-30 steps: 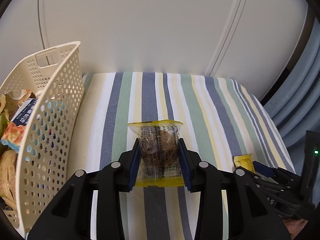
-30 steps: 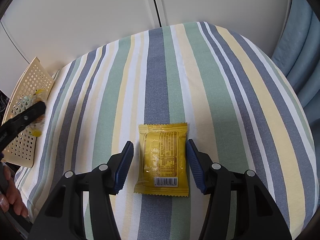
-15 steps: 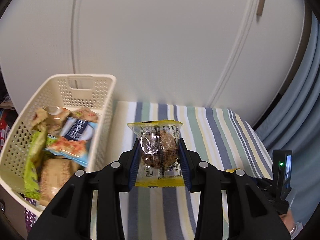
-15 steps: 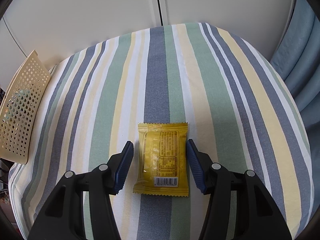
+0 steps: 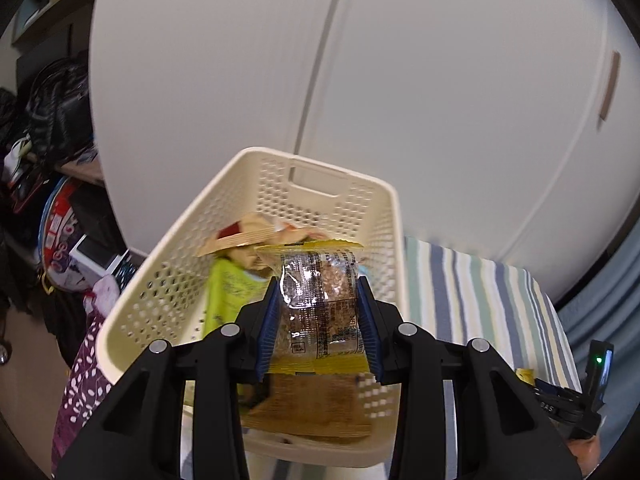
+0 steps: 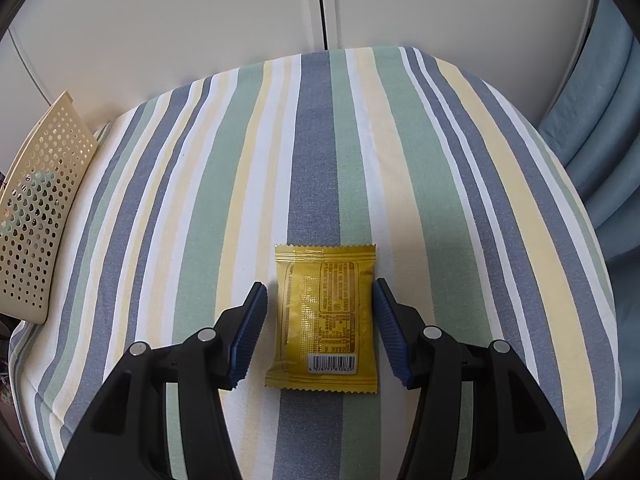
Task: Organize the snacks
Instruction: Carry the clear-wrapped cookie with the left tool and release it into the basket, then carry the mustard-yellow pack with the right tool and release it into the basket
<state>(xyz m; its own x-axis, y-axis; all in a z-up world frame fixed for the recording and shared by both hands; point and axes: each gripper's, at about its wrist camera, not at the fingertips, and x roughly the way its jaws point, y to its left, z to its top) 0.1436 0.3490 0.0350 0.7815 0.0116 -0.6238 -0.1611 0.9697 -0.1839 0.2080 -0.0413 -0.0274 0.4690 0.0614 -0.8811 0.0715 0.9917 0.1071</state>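
Note:
My left gripper [image 5: 318, 322] is shut on a clear cookie packet with yellow ends [image 5: 318, 300], held above the cream perforated basket [image 5: 256, 196]. Several snack packs lie in the basket, among them a lime green one [image 5: 224, 300] and a brown one [image 5: 316, 408]. In the right wrist view a yellow foil snack packet [image 6: 324, 316] lies flat on the striped cloth [image 6: 320, 140]. My right gripper [image 6: 318, 330] is open, one blue pad on each side of the packet, small gaps showing. The right gripper [image 5: 560, 398] also shows low right in the left wrist view.
White cabinet doors [image 5: 360, 80] stand behind the table. Blue curtains [image 6: 592, 120] hang at the right edge. Cluttered shelves with bags and boxes [image 5: 52, 160] sit left of the basket. The basket's side wall [image 6: 40, 216] appears at the table's left end.
My left gripper has swung left and up with the cookie packet, from over the striped cloth to above the basket. The right gripper and yellow packet have stayed put.

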